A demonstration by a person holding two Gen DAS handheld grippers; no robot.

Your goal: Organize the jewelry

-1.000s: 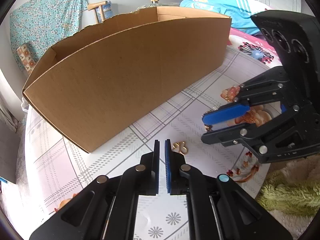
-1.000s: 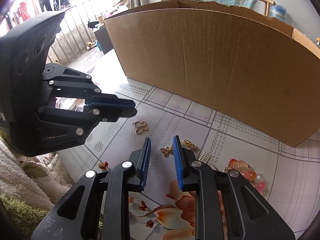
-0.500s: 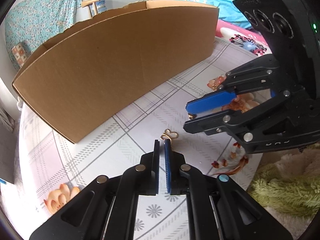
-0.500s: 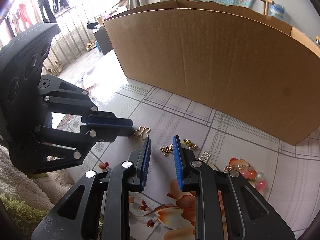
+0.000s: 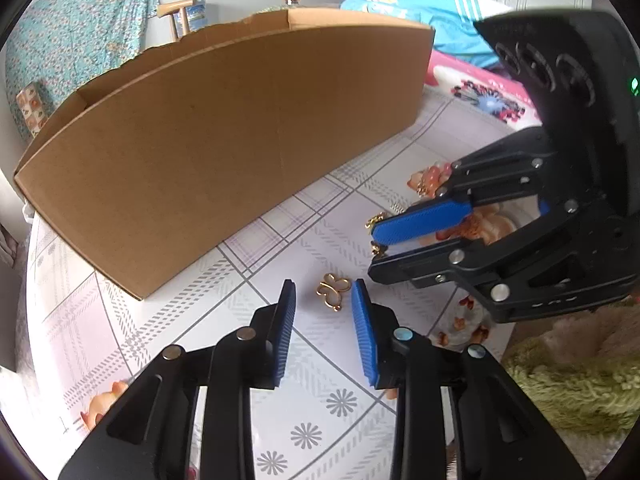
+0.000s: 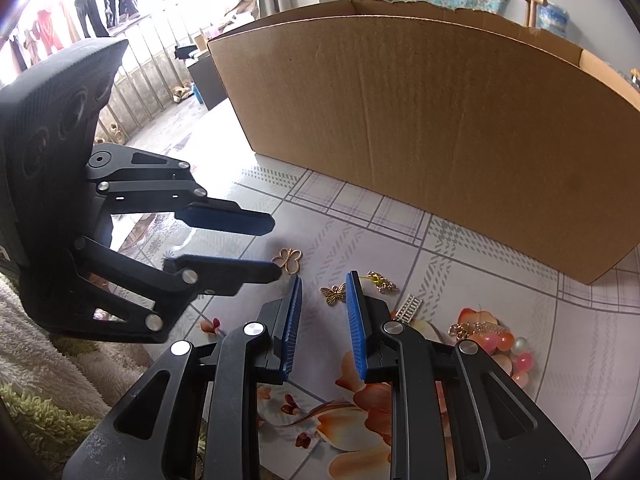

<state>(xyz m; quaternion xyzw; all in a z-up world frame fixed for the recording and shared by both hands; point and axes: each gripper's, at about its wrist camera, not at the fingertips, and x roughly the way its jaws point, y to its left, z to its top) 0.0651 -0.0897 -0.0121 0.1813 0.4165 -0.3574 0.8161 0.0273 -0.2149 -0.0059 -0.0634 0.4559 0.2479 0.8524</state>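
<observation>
A gold outline butterfly charm (image 5: 332,291) (image 6: 288,260) lies flat on the patterned tablecloth. It sits between the tips of my left gripper (image 5: 324,292) (image 6: 275,248), whose jaws are opening; the pads do not touch it. My right gripper (image 6: 323,280) (image 5: 374,252) hovers close by on the right, jaws a little apart. A small bronze butterfly charm (image 6: 333,294) rests on the cloth between its tips, untouched. A gold chain piece (image 6: 382,282), a silver rhinestone bar (image 6: 409,309) and a pink bead bracelet (image 6: 504,344) lie just right of it.
A long open cardboard box (image 5: 224,152) (image 6: 440,128) stands along the far side of the table, close behind the jewelry. A shaggy green and beige rug (image 5: 568,384) shows past the table's near edge. The two grippers nearly touch each other.
The left gripper's jaws were shut and now stand apart around the gold outline butterfly, which it edged up to. The right gripper has kept still, its gap unchanged.
</observation>
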